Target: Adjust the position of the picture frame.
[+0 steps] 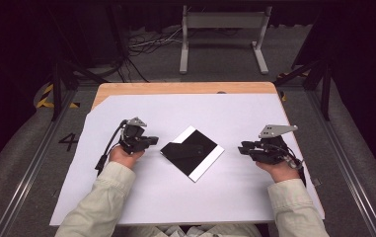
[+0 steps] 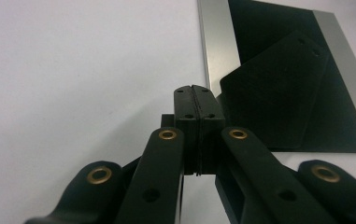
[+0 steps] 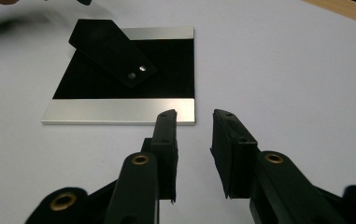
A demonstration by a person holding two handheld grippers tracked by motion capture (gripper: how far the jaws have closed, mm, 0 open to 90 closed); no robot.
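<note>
A square plate (image 1: pixel 208 162), black with a silver band along two opposite edges, lies turned like a diamond in the middle of the white sheet. A flat black strip (image 1: pixel 191 150) with two small holes at one end lies on top of it. My left gripper (image 1: pixel 154 140) rests just left of the plate, shut with nothing between its pads (image 2: pixel 195 100); the plate's silver band (image 2: pixel 215 46) and the strip (image 2: pixel 274 93) sit just beyond its tips. My right gripper (image 1: pixel 242 148) is apart from the plate on the right, open and empty (image 3: pixel 194 121), facing the near band (image 3: pixel 119 111) and the strip (image 3: pixel 112 51).
A white sheet (image 1: pixel 141 197) covers most of the wooden table, whose bare far edge (image 1: pixel 185 88) shows. On the floor behind stand a grey metal frame (image 1: pixel 222 29) and cables (image 1: pixel 146 44). Dark stand legs flank the table.
</note>
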